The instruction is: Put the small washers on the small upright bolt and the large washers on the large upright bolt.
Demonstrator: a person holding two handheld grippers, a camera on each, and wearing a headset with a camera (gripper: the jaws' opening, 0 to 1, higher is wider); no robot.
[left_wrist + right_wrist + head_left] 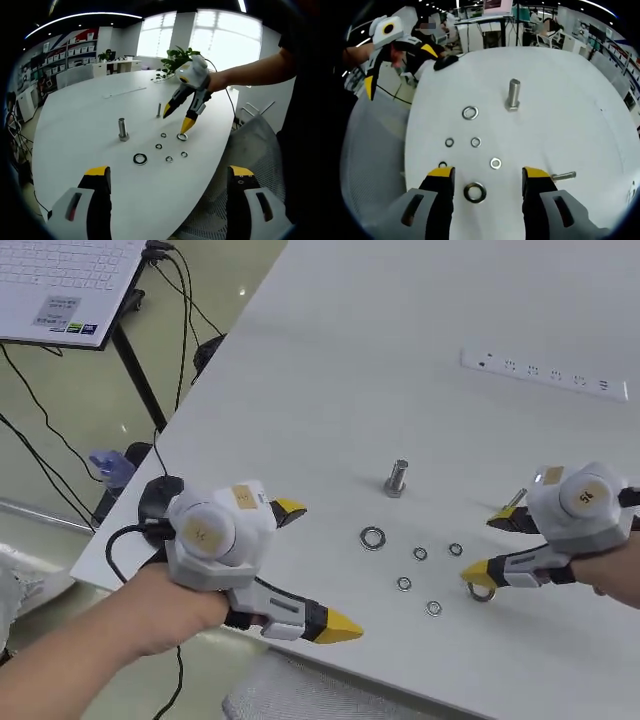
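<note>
The large upright bolt (396, 478) (121, 129) (512, 95) stands mid-table. The small bolt (515, 498) (159, 110) (563, 176) stands close beside my right gripper (487, 546) (177, 117) (488, 172), which is open low over one large washer (482, 591) (182, 136) (475, 192) lying flat between its jaws. A second large washer (372, 537) (140, 159) (470, 112) lies in front of the large bolt. Several small washers (420, 553) (158, 146) (476, 142) lie scattered between the two. My left gripper (315, 567) (169, 172) (395, 45) hangs open and empty at the near left table edge.
A white power strip (545, 373) lies at the far right of the white table (400, 360). A laptop (60, 285) sits on a stand beyond the left edge, with cables and a black mouse (160, 495) nearby. A mesh chair (250, 145) stands by the table's near edge.
</note>
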